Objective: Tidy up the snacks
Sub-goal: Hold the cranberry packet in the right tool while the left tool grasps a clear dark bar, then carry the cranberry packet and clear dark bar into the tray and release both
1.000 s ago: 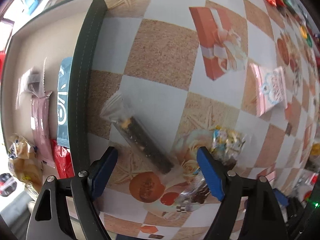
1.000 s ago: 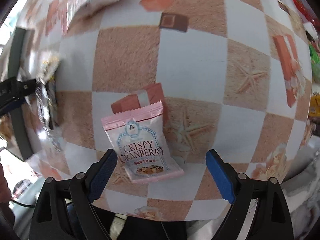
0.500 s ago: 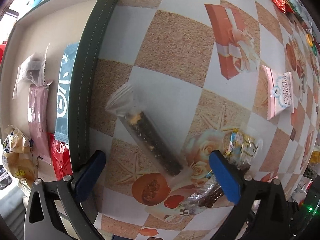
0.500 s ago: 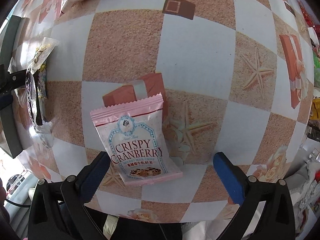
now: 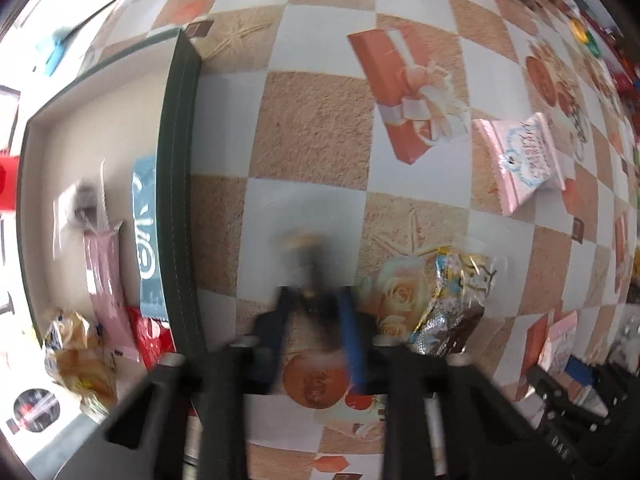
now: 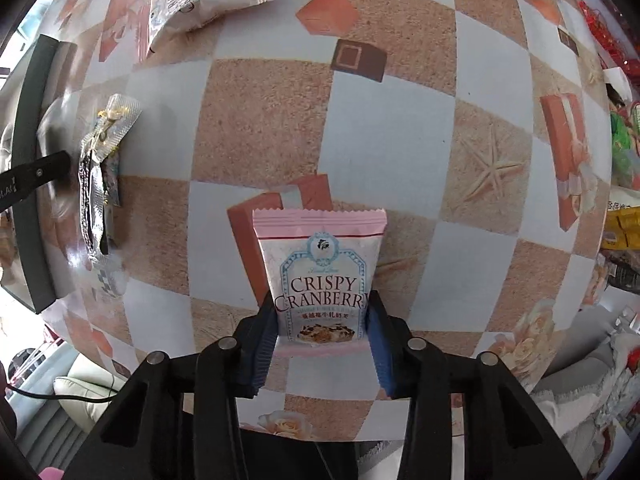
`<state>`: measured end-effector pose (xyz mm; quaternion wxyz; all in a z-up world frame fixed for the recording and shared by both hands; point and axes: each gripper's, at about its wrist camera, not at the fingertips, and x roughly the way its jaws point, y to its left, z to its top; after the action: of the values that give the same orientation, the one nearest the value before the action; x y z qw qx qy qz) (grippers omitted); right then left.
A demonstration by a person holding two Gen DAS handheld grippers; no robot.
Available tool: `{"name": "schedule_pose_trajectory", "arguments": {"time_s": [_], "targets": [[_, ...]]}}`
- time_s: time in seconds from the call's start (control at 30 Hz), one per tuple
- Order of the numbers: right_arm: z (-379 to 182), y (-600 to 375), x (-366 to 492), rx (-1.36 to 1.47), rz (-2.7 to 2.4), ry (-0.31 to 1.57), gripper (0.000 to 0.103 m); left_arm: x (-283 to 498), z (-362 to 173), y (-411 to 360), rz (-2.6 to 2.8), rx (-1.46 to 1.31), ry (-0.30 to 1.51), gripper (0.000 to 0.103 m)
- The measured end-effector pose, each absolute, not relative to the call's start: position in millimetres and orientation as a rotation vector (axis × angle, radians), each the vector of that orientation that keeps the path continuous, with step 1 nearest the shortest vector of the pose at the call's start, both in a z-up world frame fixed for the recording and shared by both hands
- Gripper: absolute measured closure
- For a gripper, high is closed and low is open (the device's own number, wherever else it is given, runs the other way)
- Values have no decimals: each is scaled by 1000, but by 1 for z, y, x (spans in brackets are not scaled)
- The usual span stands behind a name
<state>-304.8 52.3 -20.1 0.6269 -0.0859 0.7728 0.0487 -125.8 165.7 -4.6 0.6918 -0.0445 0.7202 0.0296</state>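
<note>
Two grippers work above a checkered tablecloth. The right gripper has just been closing, and its blue pads now press on both sides of a pink packet that reads "Crispy Cranberry". The packet stands between the jaws, and its sealed top edge points away from the camera.

The left gripper has also just been closing. Its jaws are now narrow and hold a dark snack bar in a clear wrapper, which is blurred in the left wrist view. Just right of it, a gold and silver candy wrapper lies on the cloth. Further right lies a second pink packet.

On the left of this gripper stands a box with a dark green wall. Inside it lie a light blue packet, a pink bar, a red packet and a crumpled yellowish bag.
</note>
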Motion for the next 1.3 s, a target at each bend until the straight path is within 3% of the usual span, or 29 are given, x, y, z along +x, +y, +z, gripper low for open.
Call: {"name": "schedule_pose_trajectory", "arguments": {"time_s": [0.8,1.3], "targets": [[30,47,-313,-121,162,1702,60,-170,68,179,-12,-41,1463,85],[74,99,-310,-173,240,1608,60,-188,86,241,29,-113,1393,85]]}}
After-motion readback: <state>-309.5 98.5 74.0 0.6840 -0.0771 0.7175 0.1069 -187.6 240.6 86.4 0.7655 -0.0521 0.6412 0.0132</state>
